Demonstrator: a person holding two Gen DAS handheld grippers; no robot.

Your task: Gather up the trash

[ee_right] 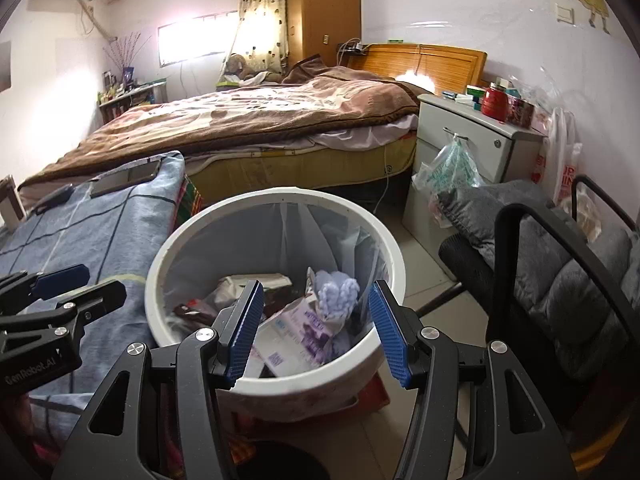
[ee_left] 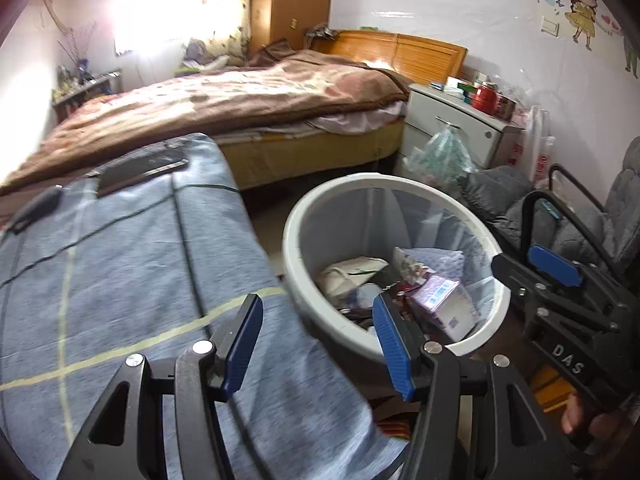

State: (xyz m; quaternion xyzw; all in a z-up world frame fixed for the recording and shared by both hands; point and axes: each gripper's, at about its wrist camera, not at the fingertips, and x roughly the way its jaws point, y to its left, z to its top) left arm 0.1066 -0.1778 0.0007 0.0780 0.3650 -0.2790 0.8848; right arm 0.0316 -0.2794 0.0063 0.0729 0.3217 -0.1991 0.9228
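Note:
A white round bin (ee_left: pixel 304 208) (ee_right: pixel 192 224) with a clear liner stands on the floor beside a surface covered in blue checked cloth (ee_left: pixel 120 264). Inside lie a purple and white box (ee_right: pixel 296 328) (ee_left: pixel 436 296), a crumpled lavender tissue (ee_right: pixel 336 288) and white paper (ee_left: pixel 352 270). My left gripper (ee_left: pixel 318 298) is open and empty, spanning the cloth's edge and the bin's near rim. My right gripper (ee_right: pixel 316 286) is open and empty above the near side of the bin. In the other wrist view, each gripper's blue pads (ee_left: pixel 554 265) (ee_right: pixel 60 276) show at the frame's side.
A phone (ee_left: pixel 140 170) and a dark flat object (ee_left: pixel 34 210) lie on the checked cloth. Behind are a bed with a brown blanket (ee_right: pixel 260 112) and a white nightstand (ee_right: pixel 460 136) with a hanging plastic bag (ee_right: pixel 452 168). A grey cushioned chair (ee_right: pixel 560 272) stands right of the bin.

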